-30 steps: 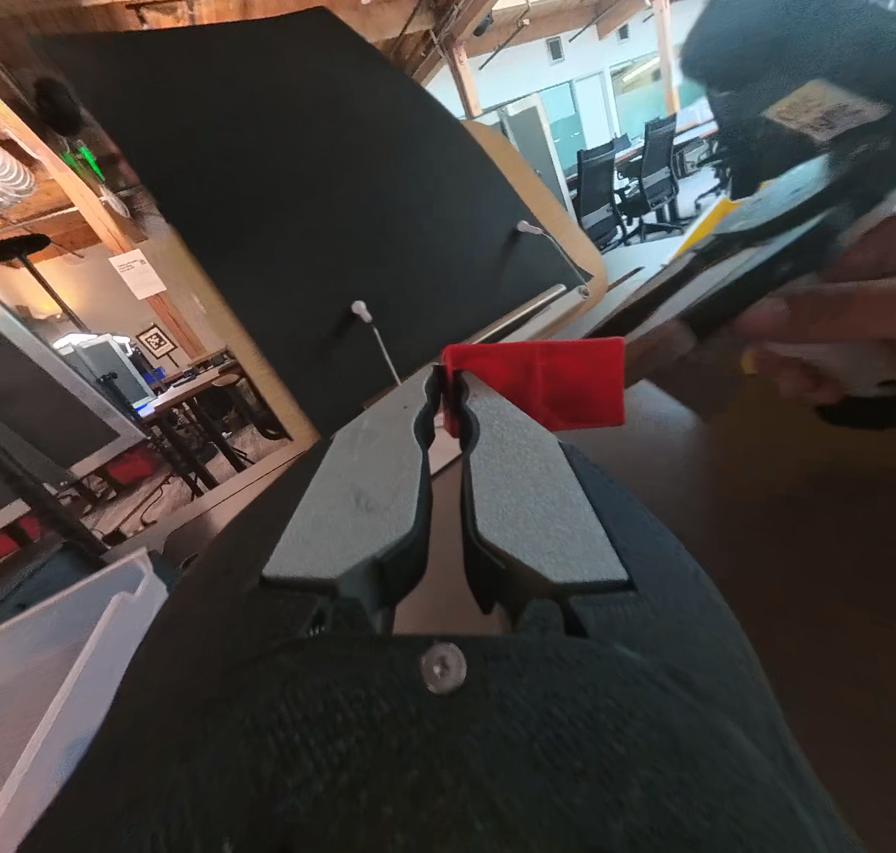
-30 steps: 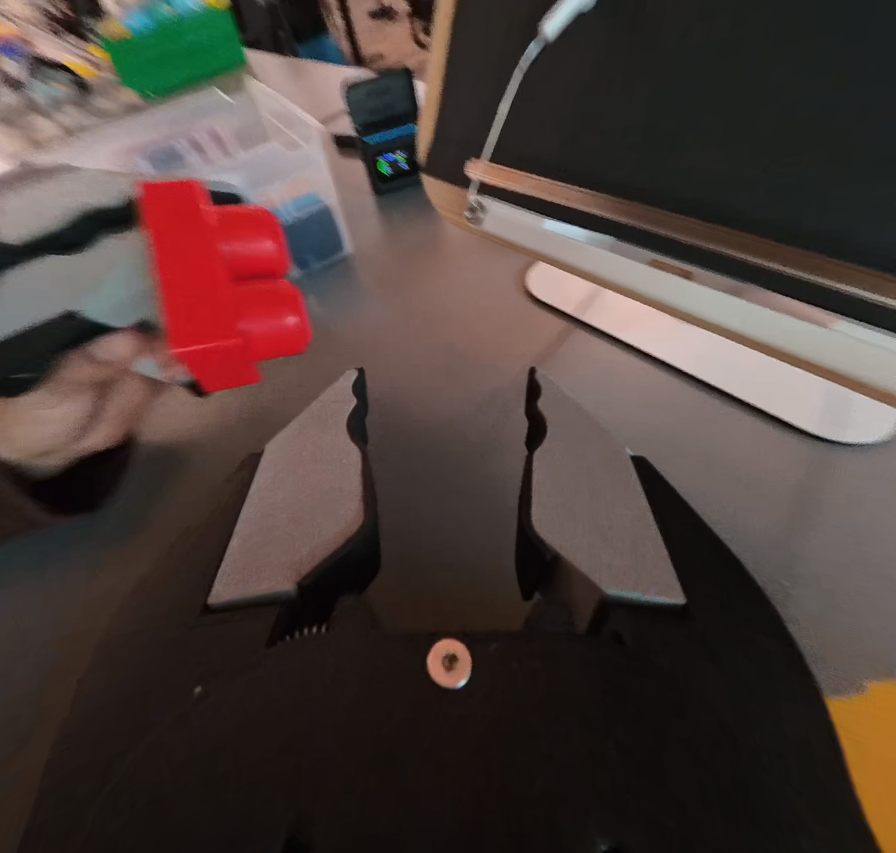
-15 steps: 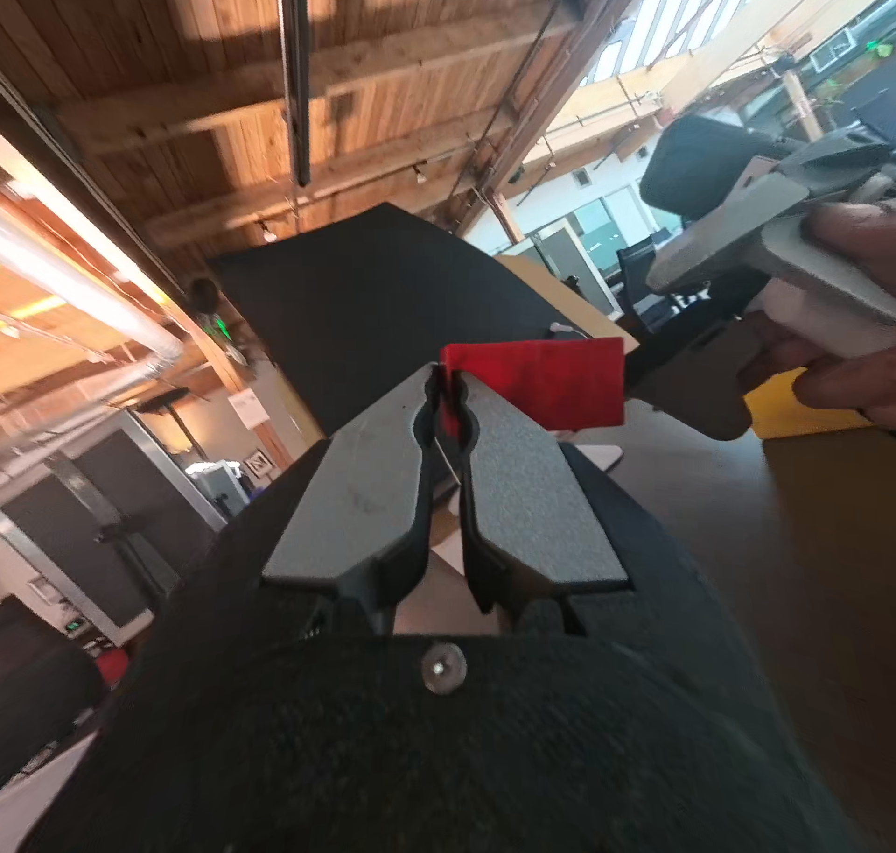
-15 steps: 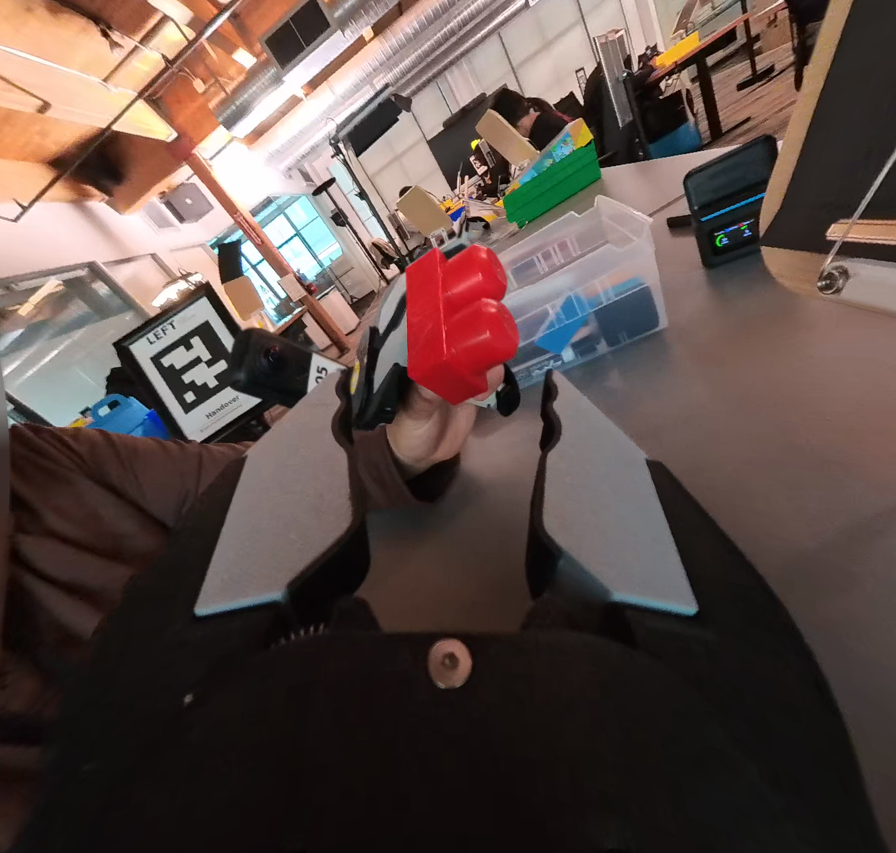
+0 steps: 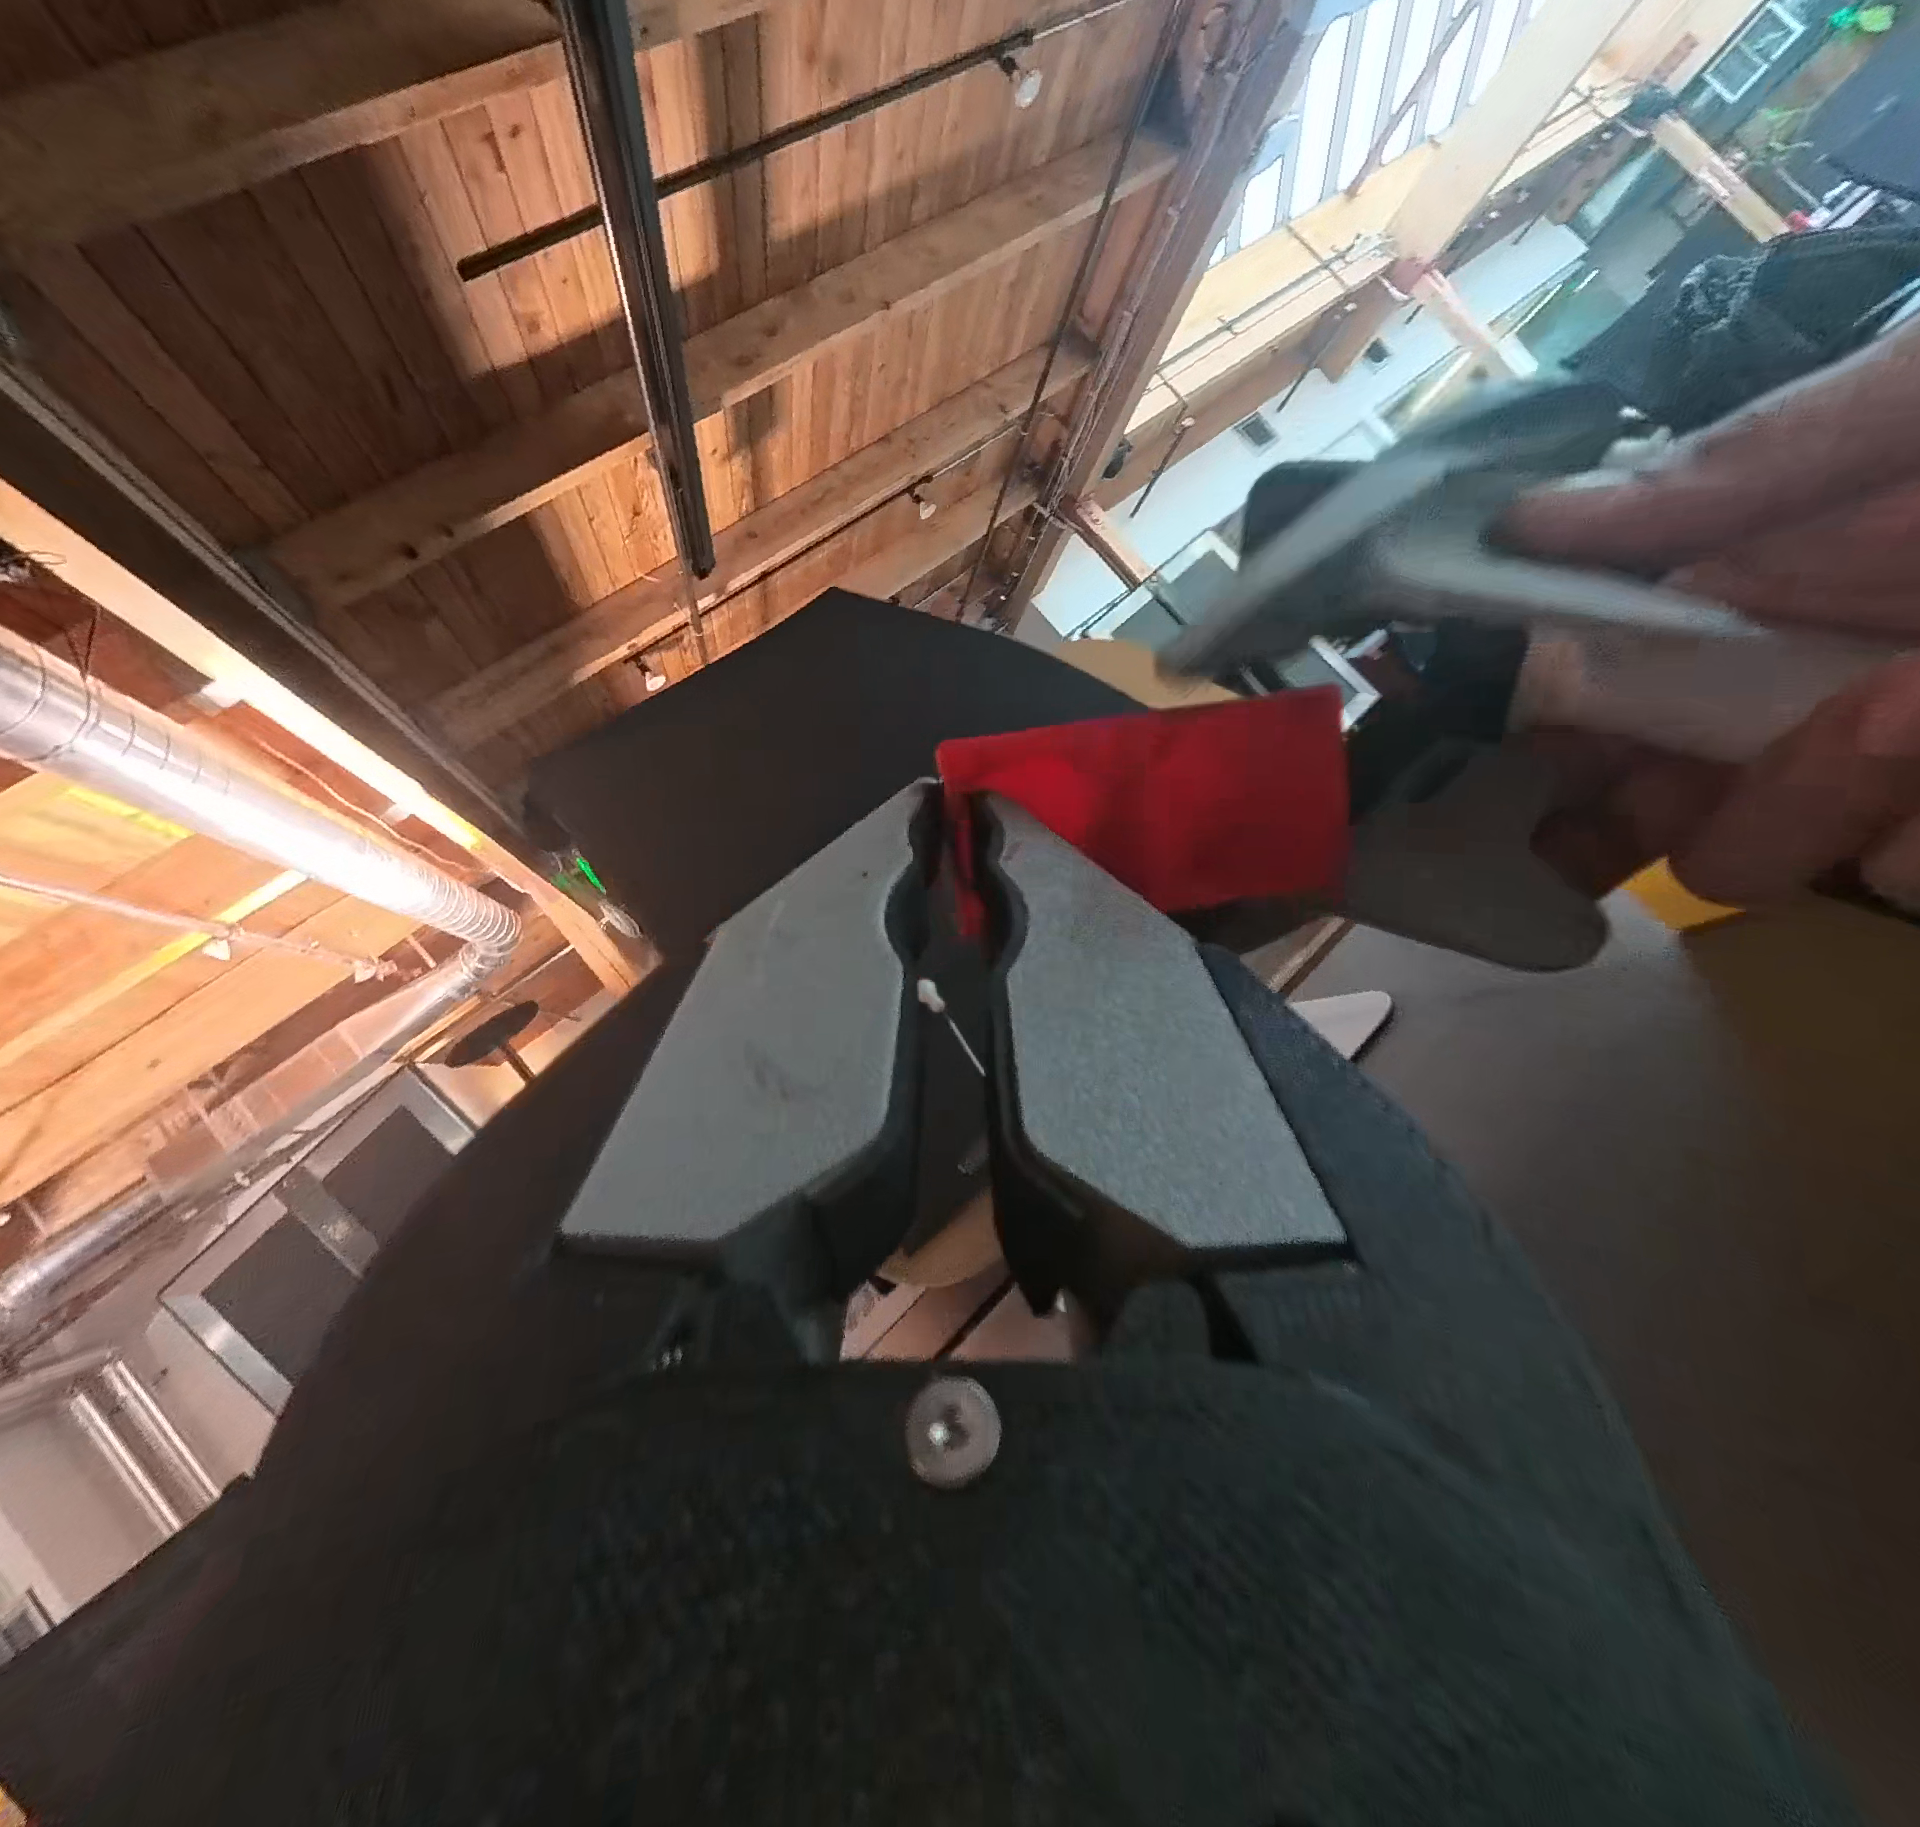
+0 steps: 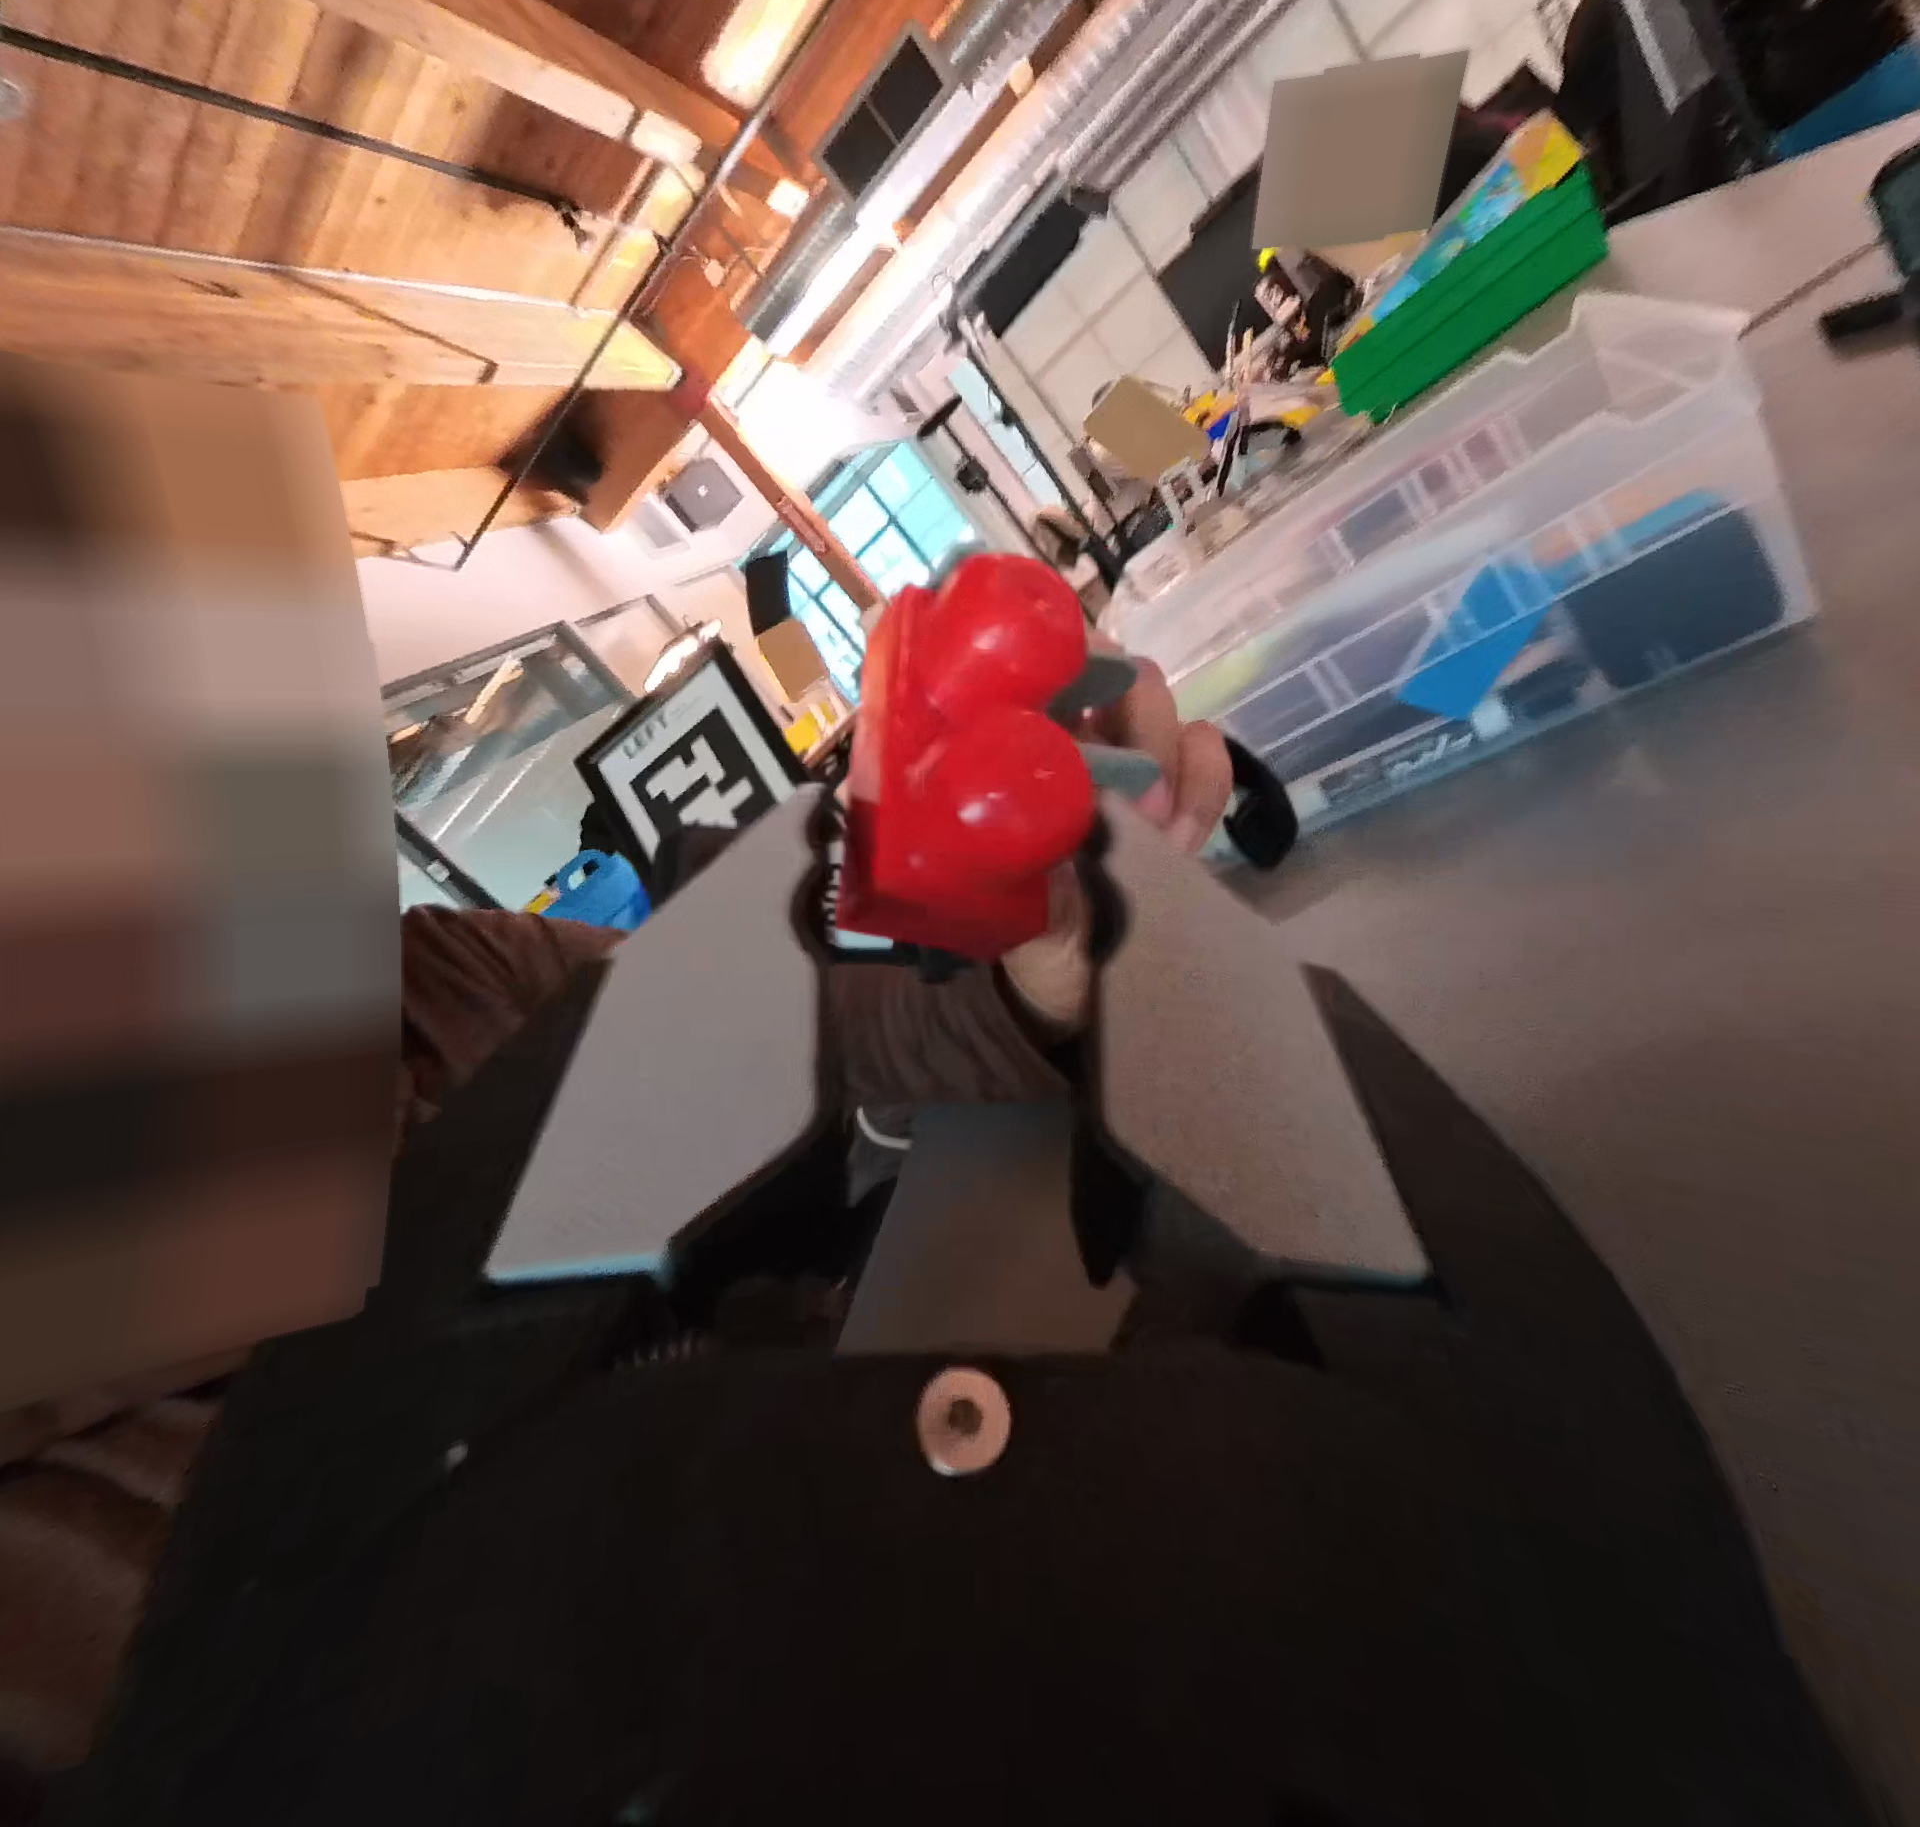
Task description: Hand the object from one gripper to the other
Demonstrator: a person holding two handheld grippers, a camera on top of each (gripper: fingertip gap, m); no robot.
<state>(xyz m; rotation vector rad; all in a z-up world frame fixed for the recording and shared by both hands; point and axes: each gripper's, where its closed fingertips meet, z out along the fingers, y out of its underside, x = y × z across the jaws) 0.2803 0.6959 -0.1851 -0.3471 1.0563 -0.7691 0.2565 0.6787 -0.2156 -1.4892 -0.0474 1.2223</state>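
Here the left gripper point(image 5: 961, 847) is clamped on one red block point(image 5: 1143, 821), pinching a thin edge of it between two flat, grainy grey fingers point(image 5: 758, 1050); the rest of the block juts out to the right of the tips as a smooth, matte slab. The block is held up in the air above a dark table point(image 5: 1662, 1206).

From the right wrist view the same block point(image 6: 966, 759) shows its other face: glossy hard plastic with two rounded studs, one above the other, on a squarish base. The right gripper point(image 6: 956, 873) stands with its jaws apart, one wide grey finger on each side, and the block sits at the far end of the gap between the tips (whether either tip touches it I cannot tell, since the view is blurred). A hand point(image 6: 1143, 769) shows just behind the block.

In the left wrist view the right gripper point(image 5: 1403, 738) comes in from the right, blurred, with one finger above the block's far end and one below, and a hand point(image 5: 1766, 686) around its body.

Farther off on the table sits one clear plastic bin point(image 6: 1507, 572) with blue things inside, and beyond it one green box point(image 6: 1475, 312). A black panel point(image 5: 779, 738) stands behind the left gripper under a plank ceiling point(image 5: 416, 271) with timber beams.
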